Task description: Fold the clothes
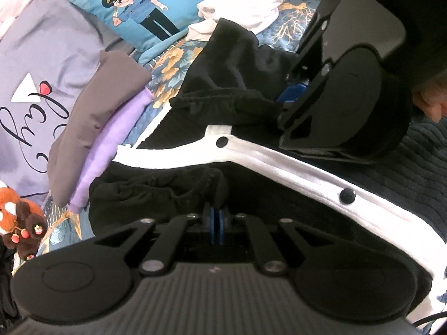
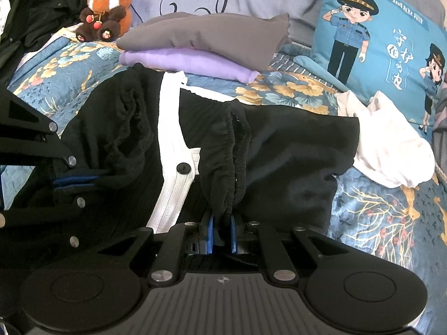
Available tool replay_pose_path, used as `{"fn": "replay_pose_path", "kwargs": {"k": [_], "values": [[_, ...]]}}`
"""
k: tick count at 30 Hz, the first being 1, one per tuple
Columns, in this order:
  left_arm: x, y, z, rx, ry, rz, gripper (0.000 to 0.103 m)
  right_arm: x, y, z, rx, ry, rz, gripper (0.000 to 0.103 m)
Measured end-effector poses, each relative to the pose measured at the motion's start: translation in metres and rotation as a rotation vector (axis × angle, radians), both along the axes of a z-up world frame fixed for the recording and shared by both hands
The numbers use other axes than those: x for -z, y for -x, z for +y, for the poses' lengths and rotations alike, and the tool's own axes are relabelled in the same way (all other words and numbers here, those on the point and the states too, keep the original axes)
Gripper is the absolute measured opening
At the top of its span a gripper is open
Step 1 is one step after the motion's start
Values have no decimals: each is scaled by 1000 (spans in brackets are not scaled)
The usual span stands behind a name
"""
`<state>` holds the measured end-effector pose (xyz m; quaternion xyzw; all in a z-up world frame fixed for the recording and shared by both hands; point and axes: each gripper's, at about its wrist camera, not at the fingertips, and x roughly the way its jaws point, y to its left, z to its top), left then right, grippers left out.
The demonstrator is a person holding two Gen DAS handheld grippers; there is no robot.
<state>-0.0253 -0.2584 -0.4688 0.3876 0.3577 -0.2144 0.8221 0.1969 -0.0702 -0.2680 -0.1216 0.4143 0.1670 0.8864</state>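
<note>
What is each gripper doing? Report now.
Left gripper: shut on the black garment.
Right gripper: shut on the black garment's gathered edge.

Black cardigan (image 2: 134, 128) with white placket, blue floral quilt (image 2: 377, 212).

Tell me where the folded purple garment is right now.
In the right wrist view, the folded purple garment lies upper centre on the floral quilt, under the folded grey garment, beyond the black cardigan and right of the plush toy.

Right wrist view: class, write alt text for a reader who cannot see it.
The right gripper pinches the gathered cuff of a black cardigan with white button trim, lying on a floral bedspread. Behind sit folded grey and purple clothes.
</note>
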Motion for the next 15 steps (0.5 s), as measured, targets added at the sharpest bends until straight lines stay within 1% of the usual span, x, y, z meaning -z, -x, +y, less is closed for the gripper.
{"fn": "replay_pose_path", "kwargs": {"k": [3, 8, 9, 10, 12, 13, 15], "values": [[12, 2, -8, 9, -12, -9, 4, -1, -1, -1, 13, -15, 10, 12], [45, 25, -43, 82, -86, -85, 4, -1, -3, 0, 17, -18, 18, 12], [42, 21, -36, 110, -116, -105, 4, -1, -3, 0, 18, -19, 19, 12], [48, 24, -35, 130, -136, -112, 4, -1, -3, 0, 20, -20, 20, 12], [61, 31, -35, 168, -175, -126, 12, -2, -3, 0, 23, -24, 22, 13], [65, 34, -35, 172, -169, -126, 15, -2, -3, 0, 27, -28, 25, 13], [73, 38, -34, 175, -153, -124, 32, -2, -3, -1, 31, -34, 27, 13]]}}
